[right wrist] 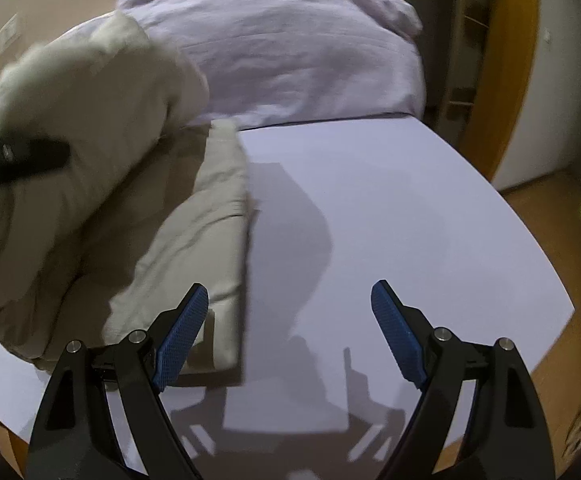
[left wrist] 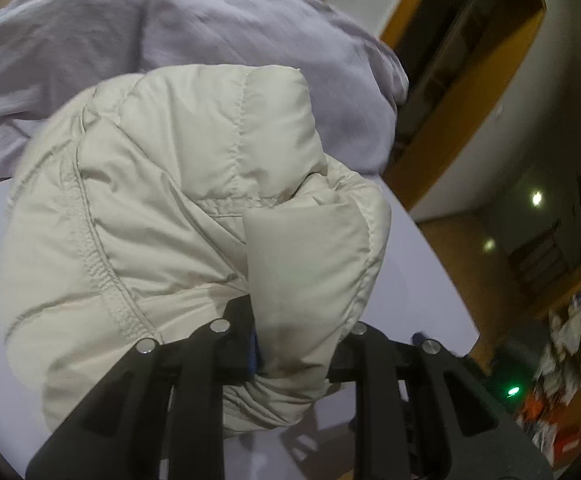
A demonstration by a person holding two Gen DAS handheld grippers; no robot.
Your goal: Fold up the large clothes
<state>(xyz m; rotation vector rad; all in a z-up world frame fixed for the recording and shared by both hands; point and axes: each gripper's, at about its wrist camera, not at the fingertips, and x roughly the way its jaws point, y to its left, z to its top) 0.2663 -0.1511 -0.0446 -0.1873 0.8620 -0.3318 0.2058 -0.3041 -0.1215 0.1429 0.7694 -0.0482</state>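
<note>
Jacket (right wrist: 102,184), cream and quilted, heaped on the left part of the pale bed (right wrist: 370,200), one folded edge running straight down the middle of the right-wrist view. Right of that edge, bare sheet out to the curved bed rim, then wood floor (right wrist: 530,216). Behind, crumpled lilac duvet (right wrist: 290,48) filling the far side.

Left gripper (left wrist: 290,344) clamped narrow on a bunched fold of the jacket, padding bulging up between and over the fingers. Seen from the right-wrist view only as a dark blurred bar at the left edge, against the raised part of the jacket.

Right gripper (right wrist: 290,332) spread wide, nothing between the blue pads (right wrist: 178,344), left pad over the jacket's near corner, right pad over bare sheet.

Left-wrist view alone: stitching and seams close up, and a green light (left wrist: 512,392) by clutter on the floor at right. Right-wrist view alone: the flat folded part, gripper shadows on the sheet.
</note>
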